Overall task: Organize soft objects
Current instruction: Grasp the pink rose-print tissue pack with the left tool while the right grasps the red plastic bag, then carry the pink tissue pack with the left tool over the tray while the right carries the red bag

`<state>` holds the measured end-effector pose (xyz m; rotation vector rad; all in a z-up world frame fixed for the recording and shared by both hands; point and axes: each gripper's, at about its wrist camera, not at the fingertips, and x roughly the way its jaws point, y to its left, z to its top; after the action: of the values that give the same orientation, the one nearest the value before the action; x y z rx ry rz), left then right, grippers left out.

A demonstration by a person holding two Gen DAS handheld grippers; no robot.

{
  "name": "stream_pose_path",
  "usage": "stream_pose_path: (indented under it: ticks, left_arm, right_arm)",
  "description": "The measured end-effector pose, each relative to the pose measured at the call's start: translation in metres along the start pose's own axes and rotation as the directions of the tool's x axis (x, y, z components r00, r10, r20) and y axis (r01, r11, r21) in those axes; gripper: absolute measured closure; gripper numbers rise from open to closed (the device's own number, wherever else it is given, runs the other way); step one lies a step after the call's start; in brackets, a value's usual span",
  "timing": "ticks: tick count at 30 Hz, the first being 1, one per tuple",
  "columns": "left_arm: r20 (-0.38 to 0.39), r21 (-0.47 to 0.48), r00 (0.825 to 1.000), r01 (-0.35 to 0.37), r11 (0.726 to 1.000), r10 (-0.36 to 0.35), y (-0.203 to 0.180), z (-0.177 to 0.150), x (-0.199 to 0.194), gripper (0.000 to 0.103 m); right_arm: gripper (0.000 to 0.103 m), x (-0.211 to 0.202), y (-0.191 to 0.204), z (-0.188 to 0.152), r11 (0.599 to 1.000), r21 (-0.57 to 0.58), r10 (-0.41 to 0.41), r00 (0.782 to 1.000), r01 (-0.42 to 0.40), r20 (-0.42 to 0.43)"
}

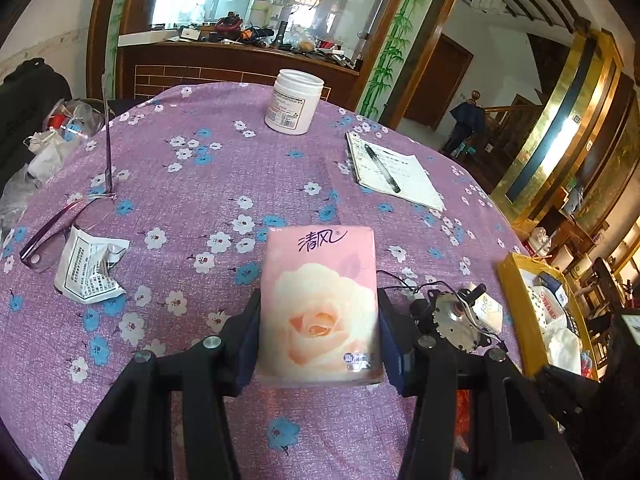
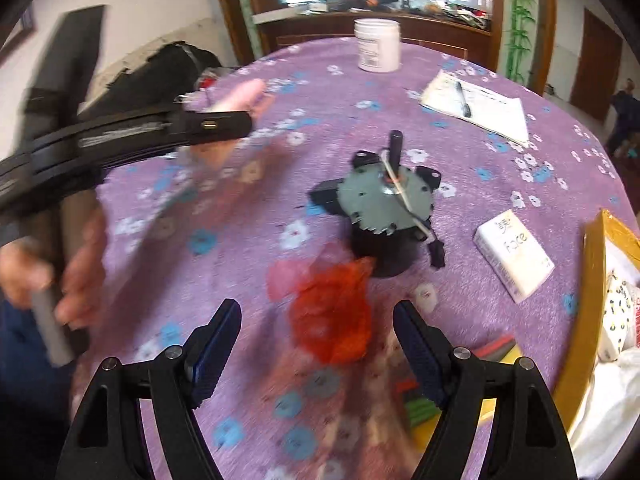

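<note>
The pink tissue pack [image 1: 318, 304] is clamped between the pads of the left gripper [image 1: 318, 332] and held clear of the purple tablecloth [image 1: 224, 168]. The right gripper [image 2: 318, 344] is spread wide, nothing held, with a red mesh bag [image 2: 330, 312] just ahead at twelve o'clock. The pack is probably best carried low toward the yellow box [image 1: 514, 312] at three o'clock, squeezed lightly. The motor [image 1: 456, 316] beside the route should be skirted; open cloth lies at eleven o'clock.

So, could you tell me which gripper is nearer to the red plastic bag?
Right. The right gripper hangs open just above the red plastic bag, while the left gripper is off to the side, clamping the pink tissue pack.
</note>
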<state>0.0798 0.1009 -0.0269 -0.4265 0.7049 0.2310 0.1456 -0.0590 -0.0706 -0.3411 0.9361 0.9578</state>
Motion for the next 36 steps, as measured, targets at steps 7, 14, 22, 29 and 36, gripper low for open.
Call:
stream_pose_path:
  ticks: [7, 14, 22, 29, 36]
  left_arm:
    - [-0.011, 0.026, 1.0, 0.0, 1.0, 0.0, -0.009, -0.006, 0.005, 0.053]
    - [0.052, 0.099, 0.999, -0.017, 0.995, 0.012, -0.031, -0.013, -0.002, 0.053]
    - [0.085, 0.134, 0.996, -0.015, 0.991, 0.003, -0.04, -0.017, -0.007, 0.053]
    - [0.114, 0.182, 0.993, 0.019, 0.983, -0.04, -0.052, -0.023, -0.013, 0.053]
    - [0.136, 0.21, 0.987, 0.057, 0.976, -0.087, -0.06, -0.026, -0.018, 0.053]
  right_arm:
    - [0.061, 0.01, -0.012, -0.006, 0.997, 0.051, 0.046, 0.997, -0.049, 0.058]
    - [0.061, -0.034, -0.009, -0.004, 0.996, 0.054, 0.057, 0.967, -0.072, 0.247]
    - [0.061, -0.046, -0.022, -0.001, 0.991, 0.109, 0.044, 0.952, -0.081, 0.302]
    - [0.061, -0.058, -0.044, 0.0, 0.981, 0.185, -0.014, 0.938, -0.054, 0.346]
    - [0.061, -0.08, -0.065, -0.001, 0.966, 0.255, -0.066, 0.912, -0.043, 0.404]
